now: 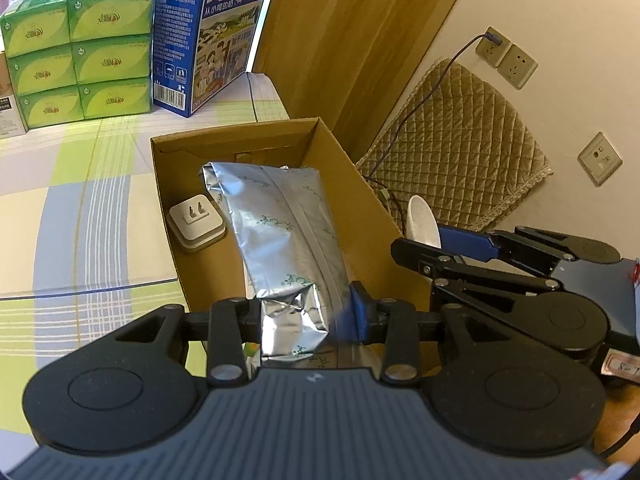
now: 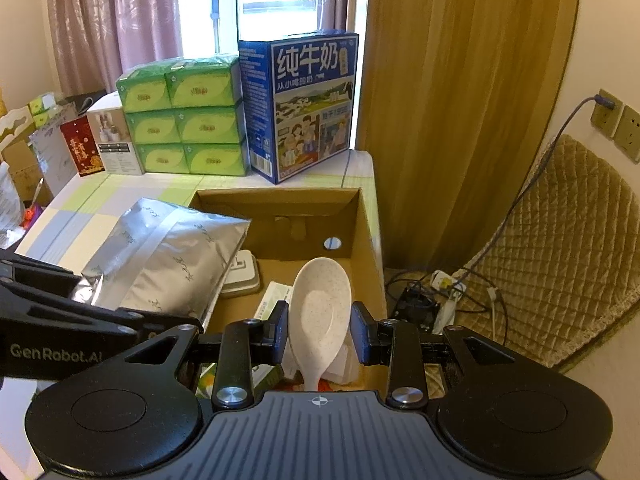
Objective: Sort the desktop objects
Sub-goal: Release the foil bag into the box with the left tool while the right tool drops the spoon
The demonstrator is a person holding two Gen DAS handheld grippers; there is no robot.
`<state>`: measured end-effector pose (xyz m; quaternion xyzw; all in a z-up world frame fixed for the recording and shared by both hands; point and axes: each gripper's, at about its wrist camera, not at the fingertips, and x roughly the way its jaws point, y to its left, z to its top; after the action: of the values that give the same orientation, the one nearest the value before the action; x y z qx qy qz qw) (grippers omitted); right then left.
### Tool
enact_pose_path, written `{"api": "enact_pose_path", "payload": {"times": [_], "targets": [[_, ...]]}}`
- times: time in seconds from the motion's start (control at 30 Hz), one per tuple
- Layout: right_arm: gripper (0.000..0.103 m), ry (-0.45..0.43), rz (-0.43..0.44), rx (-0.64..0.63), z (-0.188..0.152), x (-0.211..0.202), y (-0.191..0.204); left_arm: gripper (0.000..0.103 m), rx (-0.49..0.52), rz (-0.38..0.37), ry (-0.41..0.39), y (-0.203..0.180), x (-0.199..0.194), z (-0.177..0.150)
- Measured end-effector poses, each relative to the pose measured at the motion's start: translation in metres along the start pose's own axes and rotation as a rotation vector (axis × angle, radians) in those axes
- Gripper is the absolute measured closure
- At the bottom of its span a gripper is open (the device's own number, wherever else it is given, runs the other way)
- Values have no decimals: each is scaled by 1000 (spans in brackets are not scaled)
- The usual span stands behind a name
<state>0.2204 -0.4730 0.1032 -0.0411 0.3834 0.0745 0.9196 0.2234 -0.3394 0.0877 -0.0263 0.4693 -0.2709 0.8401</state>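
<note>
Item 1: silver foil pouch point(image 1: 288, 240), green sprig print, creased. Held at its near end by the left gripper point(image 1: 304, 320), fingers clamped on it; far end is tilted over the cardboard box point(image 1: 360, 208), above the box's left wall in the right wrist view point(image 2: 172, 256).

Item 2: white speckled spoon point(image 2: 320, 312), bowl up and pointing fwd. Seen between the fingers of the right gripper point(image 2: 320, 336); pads stand at either side of the bowl, contact can't be told, so grip state can't be told. Spoon is over the box's near right part.

Item 3: white wall-socket adapter point(image 1: 196, 226), lying on the box floor by the left wall, partly under the pouch. A green-and-white packet point(image 2: 276, 300) lies on the box floor just beside the spoon.

Box: open top, brown, set at the right edge of the table point(image 1: 80, 208), which is covered w/ a green-blue check cloth.

Far edge of table: stacked green tissue packs point(image 1: 80, 56), six faces shown; blue milk carton case point(image 1: 208, 32) just right of them.

Off table, right: quilted tan cushion point(image 1: 460, 148) against the wall, wall sockets point(image 1: 506, 56) w/ a cable plugged in.
</note>
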Motion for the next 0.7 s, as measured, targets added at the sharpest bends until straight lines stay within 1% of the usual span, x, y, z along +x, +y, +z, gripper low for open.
{"api": "enact_pose_path", "payload": {"times": [0.47, 0.7], "targets": [[73, 23, -9, -23, 5, 25, 2, 70, -6, 4, 12, 11, 22, 11], [73, 26, -17, -24, 5, 30, -2, 70, -12, 2, 9, 14, 30, 14]]}}
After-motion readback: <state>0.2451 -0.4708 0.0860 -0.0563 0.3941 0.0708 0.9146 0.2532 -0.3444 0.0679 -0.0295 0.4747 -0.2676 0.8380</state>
